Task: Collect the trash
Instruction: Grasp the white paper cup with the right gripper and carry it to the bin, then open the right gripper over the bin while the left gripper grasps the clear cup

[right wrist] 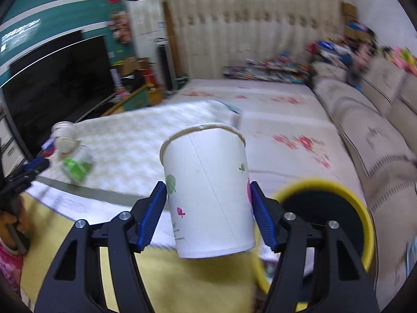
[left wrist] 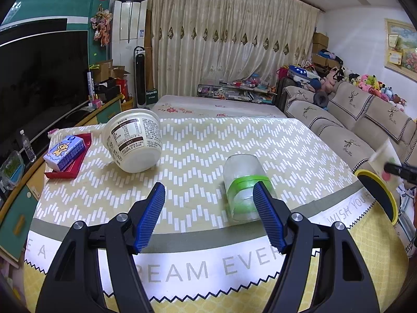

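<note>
Paper is what the right hand-held gripper (right wrist: 208,210) holds: a white cup (right wrist: 208,195) with small green and pink leaf prints, clamped upright between the two blue pads (right wrist: 153,214), its rim tilted slightly away from the camera. Just beside the cup, low on its right, stands a bin (right wrist: 338,186) with a yellow rim and a dark inside — the cup hangs near its edge, not over the opening as far as the blurred right wrist view shows. On the desk (left wrist: 182,203), covered by a yellow-and-white zigzag cloth, the left hand-held gripper (left wrist: 208,216) hovers with its pads spread wide apart and nothing between them. A clear plastic cup (left wrist: 245,187) with a green band lies on its side on the cloth, just behind the gripper's right pad; whether the two touch I cannot tell. Farther back from that plastic cup, to its left, a big white noodle bowl (left wrist: 134,143) lies tipped on its side, and beyond the bowl a small blue carton (left wrist: 65,152) rests on a red tray (left wrist: 71,168) near the desk's left edge.
</note>
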Available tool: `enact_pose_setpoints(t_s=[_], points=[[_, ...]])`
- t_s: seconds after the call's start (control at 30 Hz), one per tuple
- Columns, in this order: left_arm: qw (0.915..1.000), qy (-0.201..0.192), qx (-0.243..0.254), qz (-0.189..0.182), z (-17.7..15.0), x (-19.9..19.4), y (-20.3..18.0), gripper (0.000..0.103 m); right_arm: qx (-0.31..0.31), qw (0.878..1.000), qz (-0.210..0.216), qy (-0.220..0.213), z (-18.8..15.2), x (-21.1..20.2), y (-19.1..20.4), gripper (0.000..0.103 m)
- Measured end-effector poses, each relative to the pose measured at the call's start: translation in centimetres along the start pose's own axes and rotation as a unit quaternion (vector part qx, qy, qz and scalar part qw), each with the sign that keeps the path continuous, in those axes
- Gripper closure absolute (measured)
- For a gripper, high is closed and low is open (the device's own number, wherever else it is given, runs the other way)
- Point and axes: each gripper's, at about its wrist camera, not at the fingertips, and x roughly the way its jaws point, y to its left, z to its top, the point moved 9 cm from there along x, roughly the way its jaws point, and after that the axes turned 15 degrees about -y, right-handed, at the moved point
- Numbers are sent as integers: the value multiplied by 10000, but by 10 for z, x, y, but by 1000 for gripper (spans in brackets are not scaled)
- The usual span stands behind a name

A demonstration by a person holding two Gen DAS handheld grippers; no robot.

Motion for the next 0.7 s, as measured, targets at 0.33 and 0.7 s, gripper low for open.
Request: enact_pose_setpoints(t_s=[0.33,0.7], points=[[10000,-16,-88,30,0,0,5,33,467,9937,-975,306,-47,6,-100,41],[10000,-9,-30,10,0,0,3,29,636,9874,-1415,300,-63,5,-119,25]])
